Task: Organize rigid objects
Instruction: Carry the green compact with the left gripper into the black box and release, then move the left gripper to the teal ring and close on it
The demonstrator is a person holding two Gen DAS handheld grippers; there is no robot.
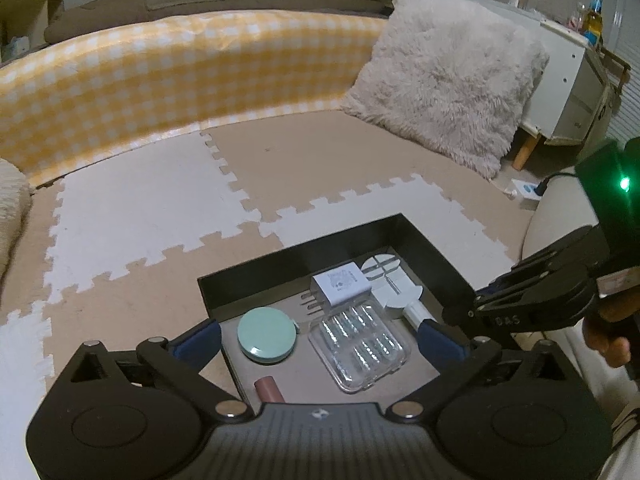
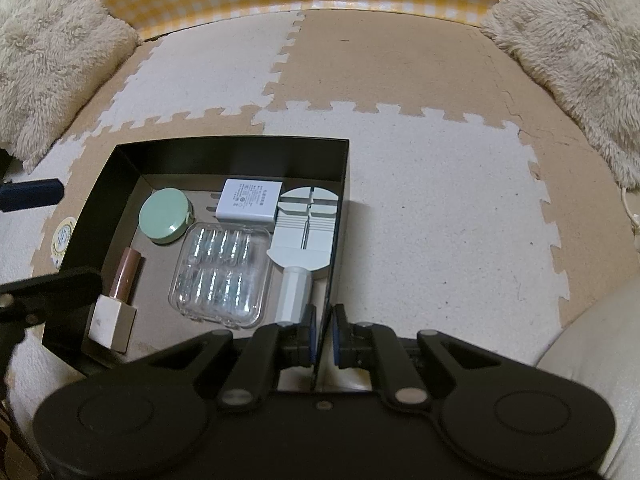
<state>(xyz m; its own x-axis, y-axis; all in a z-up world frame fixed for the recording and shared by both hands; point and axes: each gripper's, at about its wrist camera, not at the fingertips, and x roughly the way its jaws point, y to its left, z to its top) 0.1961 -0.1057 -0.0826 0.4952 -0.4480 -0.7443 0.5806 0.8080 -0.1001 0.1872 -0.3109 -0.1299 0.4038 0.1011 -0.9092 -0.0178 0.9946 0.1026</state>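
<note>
At lower centre, the black box's (image 2: pixel 340 216) right wall is being clamped by the right gripper (image 2: pixel 323 334); the left gripper (image 1: pixel 320 338) is being held wide apart, empty, above it.

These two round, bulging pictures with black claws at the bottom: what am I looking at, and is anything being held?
Each picture comes from a wide-angle camera mounted on a hand-held gripper, a two-fingered clamp that a person carries, one per hand. The left hand-held gripper stands wide open above a black box and holds nothing. The right hand-held gripper is shut on the box's thin side wall. The box sits on puzzle-piece foam mats. Inside it lie a green round case, a white charger plug, a clear plastic case, a white clamp-like tool and a lipstick. Fluffy cushions lie around.
</note>
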